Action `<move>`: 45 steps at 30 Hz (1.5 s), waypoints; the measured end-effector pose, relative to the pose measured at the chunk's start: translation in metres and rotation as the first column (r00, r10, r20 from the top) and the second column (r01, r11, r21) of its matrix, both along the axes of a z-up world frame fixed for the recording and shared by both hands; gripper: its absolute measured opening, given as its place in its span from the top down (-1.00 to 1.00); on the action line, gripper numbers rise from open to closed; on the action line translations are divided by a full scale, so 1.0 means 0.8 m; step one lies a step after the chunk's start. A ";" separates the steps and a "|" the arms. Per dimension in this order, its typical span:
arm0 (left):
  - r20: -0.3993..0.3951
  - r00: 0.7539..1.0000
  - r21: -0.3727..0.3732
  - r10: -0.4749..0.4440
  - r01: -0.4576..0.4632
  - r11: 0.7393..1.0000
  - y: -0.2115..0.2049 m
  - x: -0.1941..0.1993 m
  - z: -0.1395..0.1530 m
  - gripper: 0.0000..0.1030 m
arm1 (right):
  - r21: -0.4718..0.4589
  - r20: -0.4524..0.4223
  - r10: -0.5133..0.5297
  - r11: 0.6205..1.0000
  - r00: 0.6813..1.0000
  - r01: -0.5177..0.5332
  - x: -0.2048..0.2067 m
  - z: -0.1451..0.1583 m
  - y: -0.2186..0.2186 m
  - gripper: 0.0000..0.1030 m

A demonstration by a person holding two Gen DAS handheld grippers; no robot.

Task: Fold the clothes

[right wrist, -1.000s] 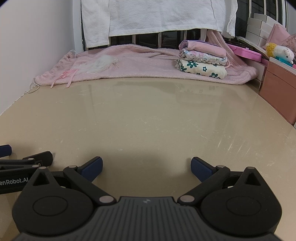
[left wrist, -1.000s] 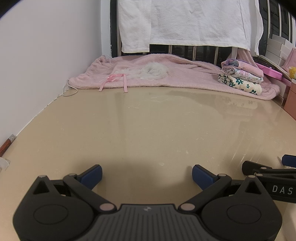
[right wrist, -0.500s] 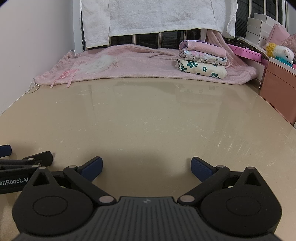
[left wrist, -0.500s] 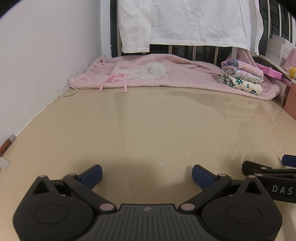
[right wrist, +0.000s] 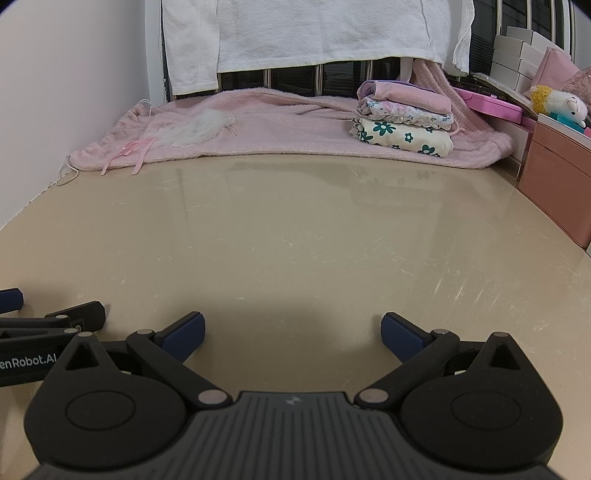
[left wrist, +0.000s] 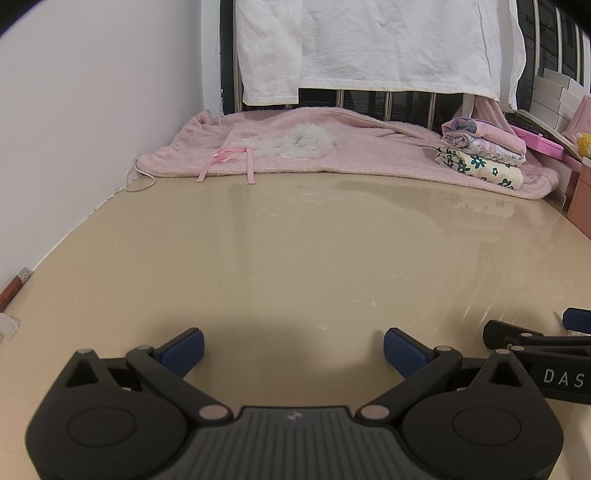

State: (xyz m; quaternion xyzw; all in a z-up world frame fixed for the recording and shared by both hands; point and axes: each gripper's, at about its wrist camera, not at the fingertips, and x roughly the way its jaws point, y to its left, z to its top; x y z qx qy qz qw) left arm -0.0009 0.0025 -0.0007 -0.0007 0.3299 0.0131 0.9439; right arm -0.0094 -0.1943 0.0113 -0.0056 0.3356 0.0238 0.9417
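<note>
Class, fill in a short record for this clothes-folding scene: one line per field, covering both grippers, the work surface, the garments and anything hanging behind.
Left gripper: open, holding nothing, low over the table
Right gripper: open, holding nothing, beside the left one
Table: beige, glossy
Pink garment: spread flat at the far edge, white fluff and a ribbon bow on it
Folded stack: three pieces on the pink garment, floral one lowest
White towel: hanging over the railing behind

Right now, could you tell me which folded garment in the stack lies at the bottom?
The cream garment with dark green flowers; the pale floral one and the plain pink one lie above it.
</note>
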 end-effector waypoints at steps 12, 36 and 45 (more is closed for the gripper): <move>0.001 1.000 0.000 0.003 -0.003 1.000 0.000 0.000 0.000 -1.00 | 0.000 0.000 0.000 1.000 1.000 0.000 0.000 0.000 0.000 -0.99; 0.099 0.972 0.056 -0.214 0.209 0.976 -0.059 0.050 0.078 -1.00 | -0.015 0.162 0.041 0.999 0.986 -0.039 0.018 0.052 -0.081 -0.99; 0.159 0.844 0.124 -0.512 0.497 0.859 -0.221 0.307 0.093 -0.90 | 0.127 0.054 0.023 0.991 0.998 -0.029 0.261 0.072 -0.263 -0.58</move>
